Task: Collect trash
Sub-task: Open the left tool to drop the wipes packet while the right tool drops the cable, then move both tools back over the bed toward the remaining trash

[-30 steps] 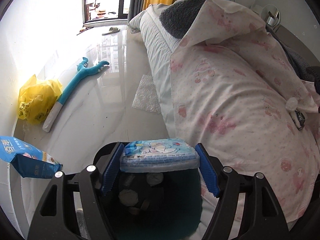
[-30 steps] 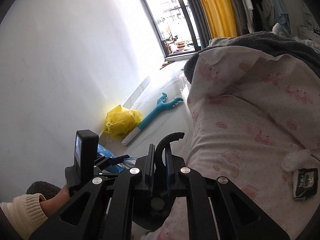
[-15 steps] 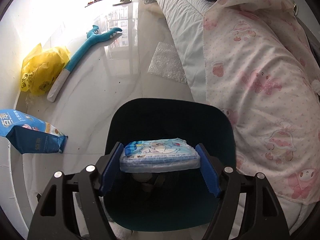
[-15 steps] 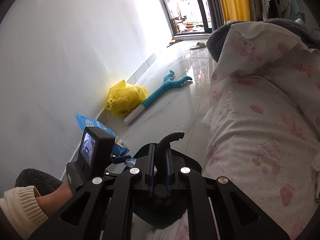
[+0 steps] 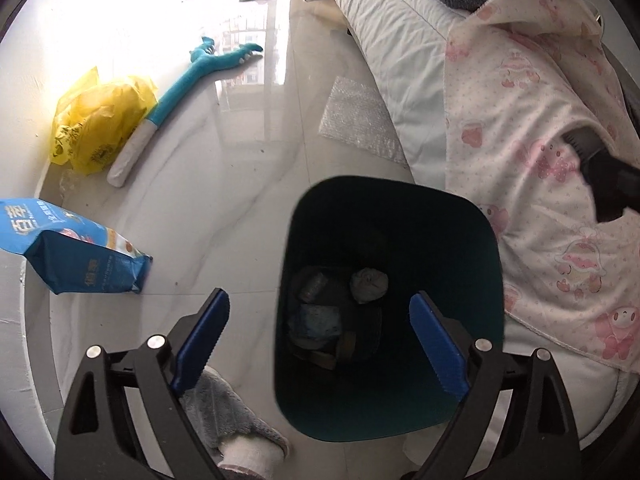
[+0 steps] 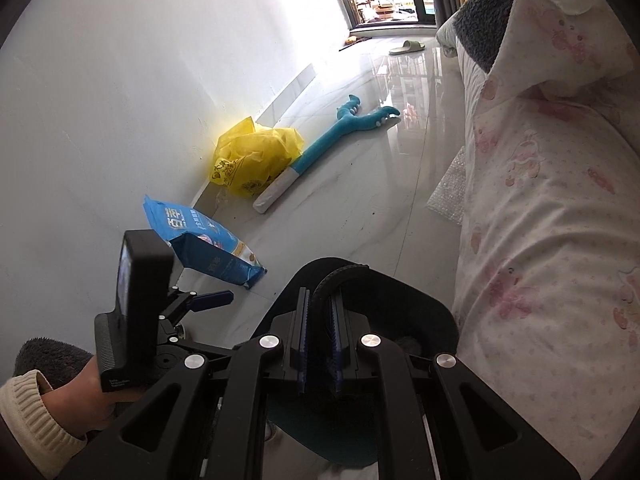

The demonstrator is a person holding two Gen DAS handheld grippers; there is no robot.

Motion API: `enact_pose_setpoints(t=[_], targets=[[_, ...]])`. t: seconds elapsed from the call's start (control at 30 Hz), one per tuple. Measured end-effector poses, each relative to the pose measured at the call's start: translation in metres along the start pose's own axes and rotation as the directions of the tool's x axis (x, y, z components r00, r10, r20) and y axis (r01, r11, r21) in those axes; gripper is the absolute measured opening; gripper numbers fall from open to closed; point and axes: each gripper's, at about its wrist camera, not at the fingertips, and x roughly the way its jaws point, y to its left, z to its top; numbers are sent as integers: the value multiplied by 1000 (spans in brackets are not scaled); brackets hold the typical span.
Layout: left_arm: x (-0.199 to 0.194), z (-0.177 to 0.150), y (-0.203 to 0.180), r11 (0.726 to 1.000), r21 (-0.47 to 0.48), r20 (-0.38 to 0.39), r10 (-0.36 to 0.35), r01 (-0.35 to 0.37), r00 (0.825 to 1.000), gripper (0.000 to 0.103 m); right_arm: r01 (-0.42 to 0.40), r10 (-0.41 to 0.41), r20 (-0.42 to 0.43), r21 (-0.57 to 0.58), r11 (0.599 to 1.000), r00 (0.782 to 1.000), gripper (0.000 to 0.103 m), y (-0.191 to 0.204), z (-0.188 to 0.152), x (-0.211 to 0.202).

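Left gripper hangs over the dark teal bin, jaws spread wide with nothing between them. A tissue pack lies at the bottom of the bin among crumpled scraps. Right gripper is clamped on a curved black strip above the bin, beside the bed; blue bag on the floor.

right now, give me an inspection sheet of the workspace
surface: glossy pale tile floor.
job's things: dark teal bin beside the bed, crumpled trash at its bottom.
clutter: yellow bag, blue pouch, teal toy, bubble wrap.
grippers: left gripper open and empty over the bin; right gripper shut on the bin handle.
cables: nothing seen.
surroundings: bed with pink-print duvet, white wall, window.
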Motion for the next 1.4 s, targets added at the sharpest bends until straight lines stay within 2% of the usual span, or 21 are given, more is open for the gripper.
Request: enact_pose_setpoints(t=[0.13, 0.3, 0.63, 0.73, 0.83, 1.0, 1.07, 1.1, 1.17, 1.2, 1.23, 1.4], targets=[[-16, 2, 10, 1000, 2, 77, 4, -4, 997, 93, 2, -1, -36, 17, 1000, 999, 10, 1, -2, 20], [-40, 3, 17, 1000, 23, 186, 1, -5, 983, 93, 14, -12, -78, 27, 1000, 997, 10, 4, -3, 44], [-70, 3, 19, 997, 71, 283, 18, -39, 959, 93, 47, -42, -175, 26, 999, 984, 11, 7, -18, 89], [-83, 4, 14, 994, 100, 322, 7, -41, 947, 95, 54, -48, -201, 26, 998, 978, 11, 7, -23, 100], [-99, 10, 17, 997, 68, 363, 4, -31, 932, 96, 60, -56, -224, 12, 998, 973, 11, 10, -26, 109], [-133, 23, 22, 1000, 17, 459, 0, -9, 889, 96, 78, -76, -255, -2, 997, 964, 11, 10, -32, 118], [-143, 27, 24, 1000, 3, 480, -15, 15, 877, 96, 85, -81, -264, 4, 996, 961, 11, 8, -34, 119], [-148, 29, 24, 1000, -2, 491, -18, 22, 871, 96, 87, -82, -265, 8, 996, 961, 12, 6, -35, 119], [-156, 30, 21, 1000, -1, 501, -21, 24, 865, 96, 94, -85, -267, 20, 995, 960, 27, 3, -38, 118], [-159, 31, 19, 1000, 2, 500, -17, 18, 866, 96, 99, -89, -266, 25, 995, 960, 44, 1, -40, 117], [-161, 32, 17, 1000, 9, 501, -18, 16, 865, 96, 96, -86, -260, 25, 995, 962, 47, 1, -41, 116], [-177, 39, -9, 996, 91, 524, -44, -5, 851, 96, 86, -74, -236, 40, 996, 969, 47, -1, -42, 104]])
